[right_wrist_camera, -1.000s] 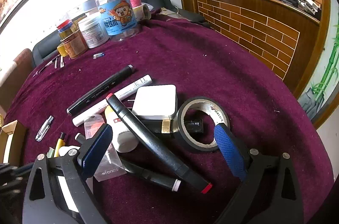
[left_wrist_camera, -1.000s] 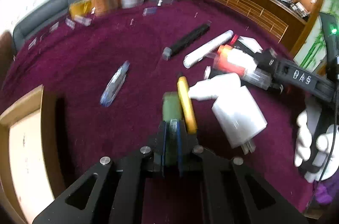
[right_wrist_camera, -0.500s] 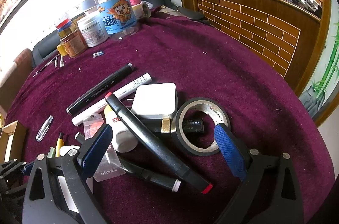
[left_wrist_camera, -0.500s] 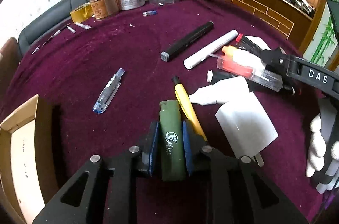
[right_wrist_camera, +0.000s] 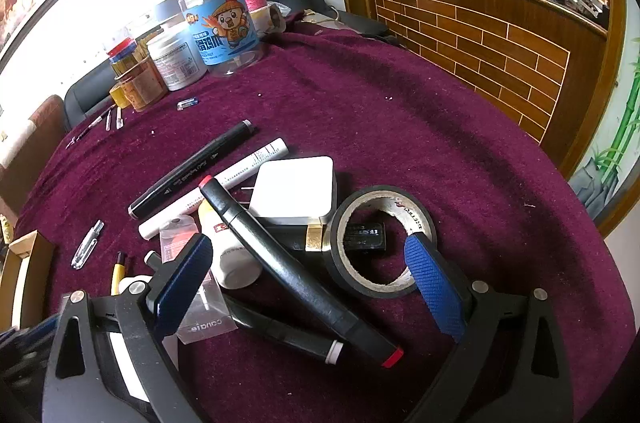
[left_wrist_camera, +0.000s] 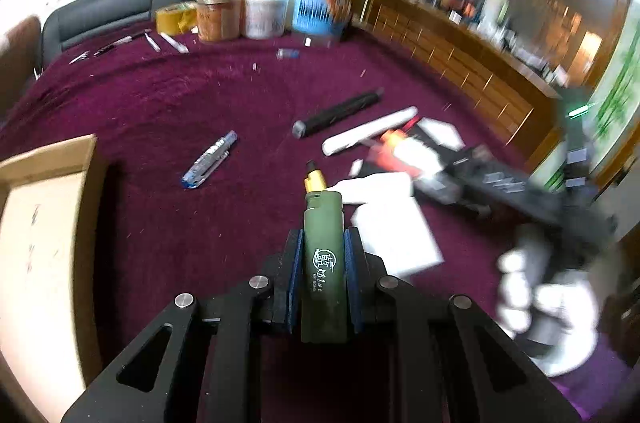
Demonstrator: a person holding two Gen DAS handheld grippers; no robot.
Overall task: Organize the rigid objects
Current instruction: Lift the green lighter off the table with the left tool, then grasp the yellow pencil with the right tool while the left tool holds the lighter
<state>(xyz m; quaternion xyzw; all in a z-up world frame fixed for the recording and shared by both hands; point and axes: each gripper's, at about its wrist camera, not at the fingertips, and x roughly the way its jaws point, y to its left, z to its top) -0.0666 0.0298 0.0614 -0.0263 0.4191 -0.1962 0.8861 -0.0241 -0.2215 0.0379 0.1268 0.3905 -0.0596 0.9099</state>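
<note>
One item in hand: left gripper (left_wrist_camera: 323,263) pinching green lighter (left_wrist_camera: 323,259) | right gripper (right_wrist_camera: 308,287) spread, empty | cardboard box (left_wrist_camera: 44,223) shows nothing inside | markers, tape roll (right_wrist_camera: 380,243) unsorted

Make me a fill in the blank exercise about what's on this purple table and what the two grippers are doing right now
1. The left gripper is shut on a dark ____ plastic lighter.
2. The right gripper hangs with its jaws wide ____ over the clutter.
3. A small black block lies inside the ring of the black ____ roll.
4. The square white charger has a long black marker with ____ ends lying beside it.

Missing words: green; open; tape; red
</note>
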